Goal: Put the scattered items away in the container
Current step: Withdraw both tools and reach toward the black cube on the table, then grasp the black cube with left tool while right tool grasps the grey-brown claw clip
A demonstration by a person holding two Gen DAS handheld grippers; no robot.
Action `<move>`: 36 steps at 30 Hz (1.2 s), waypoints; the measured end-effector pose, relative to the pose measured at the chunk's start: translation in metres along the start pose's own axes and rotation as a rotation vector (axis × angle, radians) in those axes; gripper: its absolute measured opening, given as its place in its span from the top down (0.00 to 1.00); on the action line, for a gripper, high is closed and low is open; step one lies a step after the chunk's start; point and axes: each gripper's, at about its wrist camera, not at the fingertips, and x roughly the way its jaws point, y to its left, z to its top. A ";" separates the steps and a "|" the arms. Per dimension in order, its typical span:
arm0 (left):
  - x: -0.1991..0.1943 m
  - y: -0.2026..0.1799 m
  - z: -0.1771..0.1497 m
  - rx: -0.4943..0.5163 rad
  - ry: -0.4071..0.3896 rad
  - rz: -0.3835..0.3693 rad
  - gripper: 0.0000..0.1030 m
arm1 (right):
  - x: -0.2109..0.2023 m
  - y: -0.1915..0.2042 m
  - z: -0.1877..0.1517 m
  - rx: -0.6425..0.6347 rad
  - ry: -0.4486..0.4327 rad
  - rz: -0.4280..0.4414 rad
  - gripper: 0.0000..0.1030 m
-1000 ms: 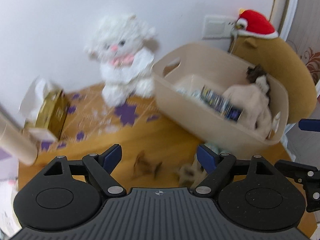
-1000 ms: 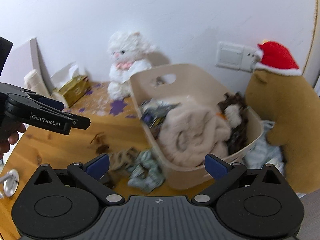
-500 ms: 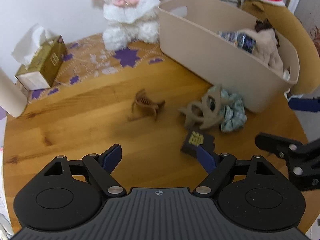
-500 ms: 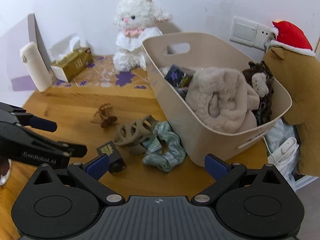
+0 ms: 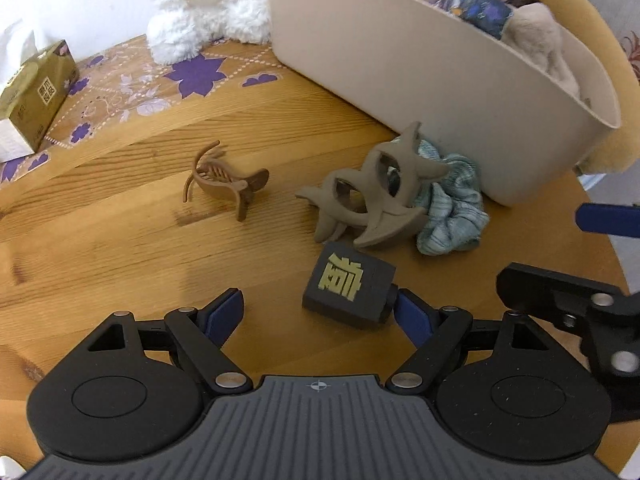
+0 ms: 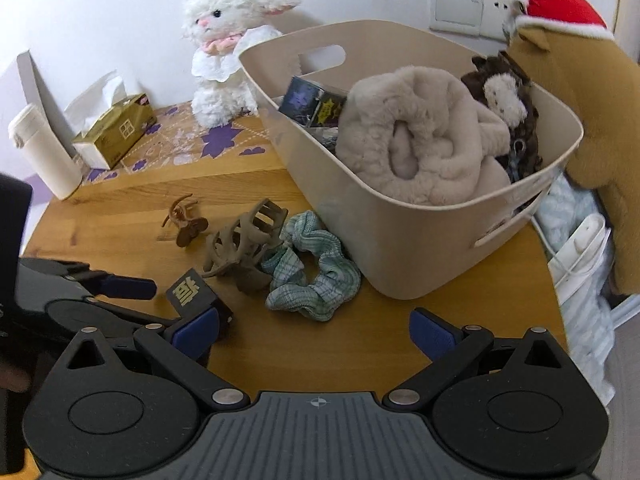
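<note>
I held the left gripper (image 5: 316, 312) spread beside the dark block (image 5: 349, 290) — right gripper (image 6: 314, 330) also spread, empty — basket (image 6: 420, 248) near for the drop.

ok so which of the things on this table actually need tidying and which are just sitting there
Part of the job:
- small brown hair claw
- large taupe hair claw
- teal scrunchie
- dark block with a gold character
- beige container, where they go

Just lying about:
- white plush lamb
- tissue box
- white bottle
- brown plush in a red hat
</note>
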 end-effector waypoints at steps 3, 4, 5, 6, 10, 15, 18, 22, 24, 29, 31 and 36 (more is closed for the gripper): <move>0.004 0.005 -0.001 -0.017 -0.016 0.037 0.19 | 0.007 0.000 0.000 0.014 0.002 0.012 0.00; 0.004 0.008 -0.001 -0.022 -0.028 0.047 0.19 | 0.009 0.001 0.000 0.014 0.004 0.013 0.00; 0.004 0.011 -0.002 -0.029 -0.034 0.061 0.19 | 0.012 0.002 0.000 0.014 0.005 0.010 0.00; 0.005 0.015 -0.001 -0.036 -0.037 0.073 0.19 | 0.015 0.003 -0.001 0.012 0.003 0.005 0.00; 0.007 0.033 0.001 -0.068 -0.046 0.093 0.19 | 0.029 0.006 -0.001 0.000 0.001 -0.032 0.00; 0.008 0.050 0.002 -0.087 -0.051 0.104 0.19 | 0.033 0.016 0.002 0.013 -0.019 -0.003 0.00; 0.006 0.059 0.000 -0.106 -0.058 0.108 0.19 | 0.030 0.029 0.005 -0.018 -0.059 0.009 0.00; 0.004 0.071 -0.002 -0.129 -0.064 0.118 0.19 | 0.031 0.046 0.014 -0.077 -0.115 0.008 0.00; 0.004 0.078 -0.002 -0.145 -0.063 0.120 0.19 | 0.035 0.051 0.019 -0.083 -0.126 0.008 0.00; 0.001 0.091 -0.002 -0.177 -0.067 0.118 0.19 | 0.053 0.056 0.027 -0.044 -0.102 0.015 0.00; 0.000 0.094 -0.002 -0.184 -0.069 0.118 0.19 | 0.058 0.061 0.027 -0.067 -0.104 0.007 0.04; 0.001 0.098 0.000 -0.190 -0.074 0.123 0.19 | 0.068 0.064 0.029 -0.057 -0.102 0.016 0.12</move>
